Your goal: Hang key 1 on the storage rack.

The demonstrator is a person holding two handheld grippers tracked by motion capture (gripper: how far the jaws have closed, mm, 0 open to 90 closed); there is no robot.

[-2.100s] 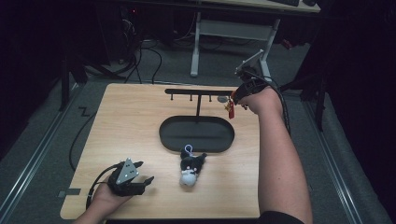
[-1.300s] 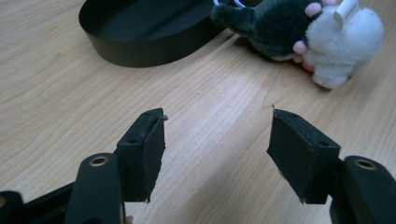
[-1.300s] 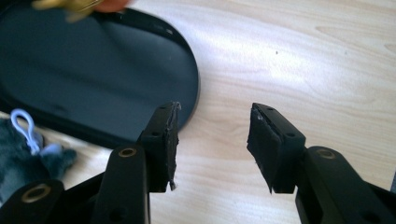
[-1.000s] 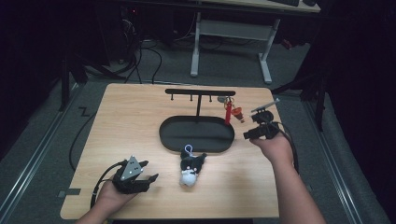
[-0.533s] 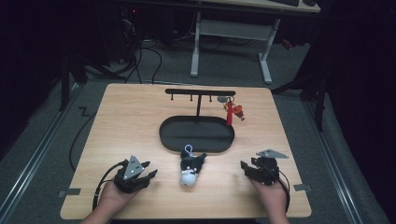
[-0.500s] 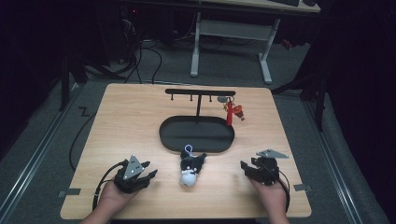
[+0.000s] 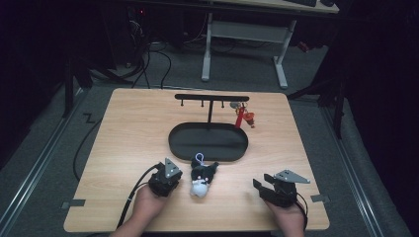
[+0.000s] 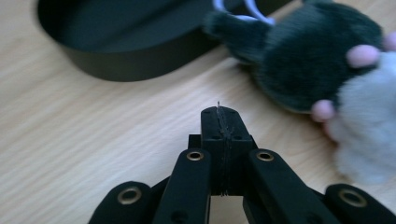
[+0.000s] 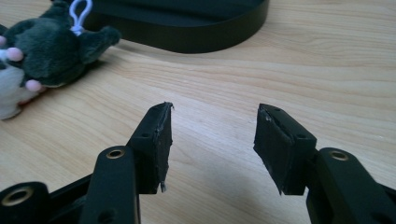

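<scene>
The bench is a light wooden board with rounded corners, and its grain runs from left to right. It stands on a grey carpet floor in a dark room. Behind the far edge of the bench, a white desk frame and some black cables are on the floor. A metal rail lies along the left side of the bench, and a small piece of grey tape sits at the near left corner.

In the middle of the bench there is a black oval tray. A black rack with small hooks stands behind it, and a red keychain hangs from its right end.

The plush toy, dark grey and white with a blue loop, lies just in front of the tray, near the near edge. The left gripper rests just beside it on the left; its fingers have just been closing and are now pressed together with nothing between them. The right gripper is near the near right corner, well apart from the toy. Its fingers have just been opening a little and stand moderately apart above bare wood.
</scene>
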